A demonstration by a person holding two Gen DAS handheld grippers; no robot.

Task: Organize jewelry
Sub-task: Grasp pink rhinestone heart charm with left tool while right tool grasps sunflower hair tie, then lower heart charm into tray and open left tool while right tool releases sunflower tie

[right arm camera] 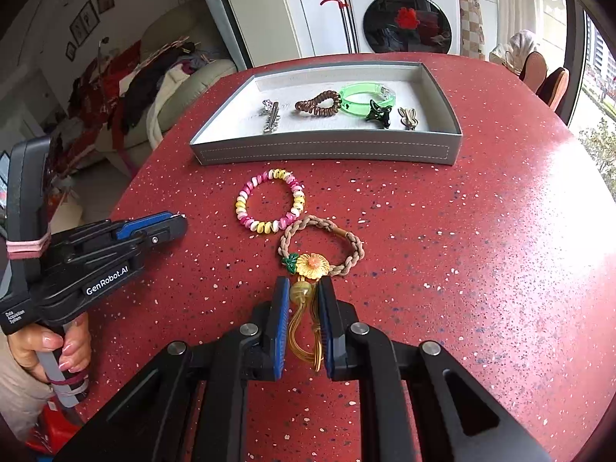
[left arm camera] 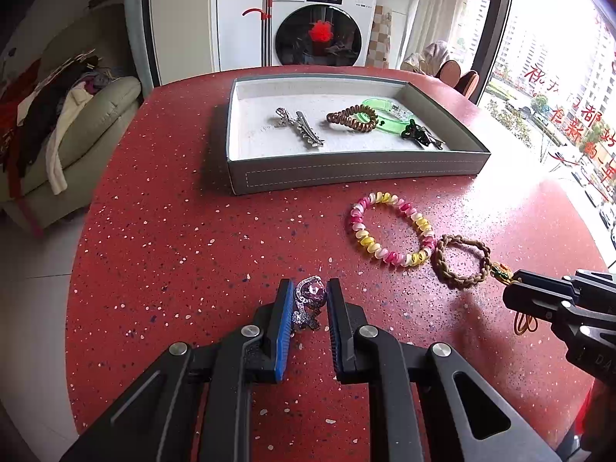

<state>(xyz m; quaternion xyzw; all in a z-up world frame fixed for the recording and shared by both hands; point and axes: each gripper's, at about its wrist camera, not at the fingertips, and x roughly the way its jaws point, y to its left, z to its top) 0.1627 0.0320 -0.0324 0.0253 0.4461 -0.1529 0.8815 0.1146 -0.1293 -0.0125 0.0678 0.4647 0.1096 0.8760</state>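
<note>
A grey tray (left arm camera: 346, 175) (right arm camera: 323, 152) at the table's far side holds a silver clip (left arm camera: 302, 128), a brown spiral tie (left arm camera: 352, 117), a green bangle (left arm camera: 389, 113) and a dark claw clip (left arm camera: 414, 133). My left gripper (left arm camera: 310, 296) is closed around a pink-stone silver hairpiece (left arm camera: 310, 294) on the table. My right gripper (right arm camera: 302, 296) is closed around the yellow bead (right arm camera: 300, 292) of a braided beige hair tie with a yellow flower (right arm camera: 312, 265). A pink-yellow spiral tie (right arm camera: 269, 200) (left arm camera: 389, 227) lies in front of the tray.
The red speckled table (right arm camera: 462, 250) curves away at its left and right edges. A sofa piled with clothes (left arm camera: 57, 123) stands to the left. A washing machine (left arm camera: 319, 19) is behind the table. Windows are on the right.
</note>
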